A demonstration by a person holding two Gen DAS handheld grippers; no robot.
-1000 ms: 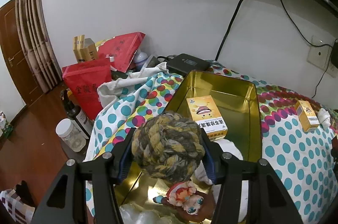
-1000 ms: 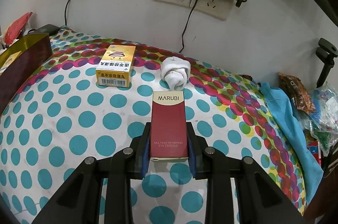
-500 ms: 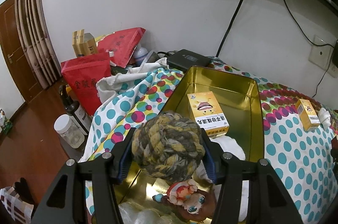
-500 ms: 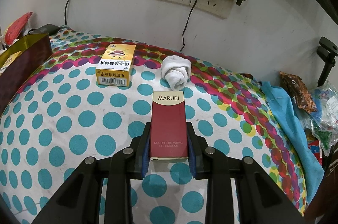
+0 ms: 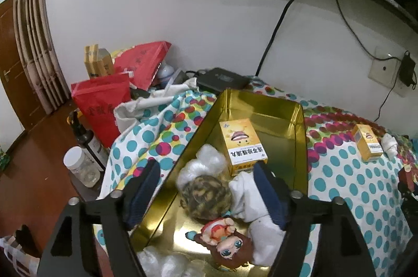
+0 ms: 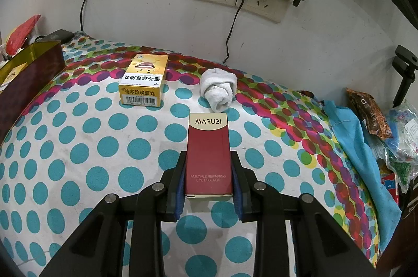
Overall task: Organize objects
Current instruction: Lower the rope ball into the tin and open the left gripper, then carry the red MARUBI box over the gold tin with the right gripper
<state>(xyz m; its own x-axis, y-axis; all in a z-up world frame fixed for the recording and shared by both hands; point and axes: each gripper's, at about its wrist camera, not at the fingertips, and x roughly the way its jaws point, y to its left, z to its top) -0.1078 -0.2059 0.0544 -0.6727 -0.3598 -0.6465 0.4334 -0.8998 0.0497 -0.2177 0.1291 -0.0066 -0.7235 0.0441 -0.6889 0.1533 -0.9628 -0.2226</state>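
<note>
The yarn ball (image 5: 206,196) lies inside the gold tin (image 5: 297,143), among a yellow box (image 5: 241,146), white cloth (image 5: 250,194), plastic wrap (image 5: 206,163) and a doll figure (image 5: 224,240). My left gripper (image 5: 206,170) hangs over the tin with its jaws opening wide, the ball below them and free of the pads. In the right wrist view my right gripper (image 6: 209,162) is shut on a red MARUBI box (image 6: 208,151) just above the dotted cloth (image 6: 78,146). A second yellow box (image 6: 143,83) and a rolled white sock (image 6: 219,89) lie beyond it.
Left of the tin stand red bags (image 5: 102,104), a dark bottle (image 5: 86,138) and a clear jar (image 5: 78,167) near the table's edge. A black device (image 5: 222,80) sits behind the tin. A blue cloth (image 6: 352,146) and snack packets (image 6: 371,115) crowd the right edge.
My left gripper has spread its jaws and let go of the yarn ball, which now lies in the tin. The right gripper and its red box have not moved.
</note>
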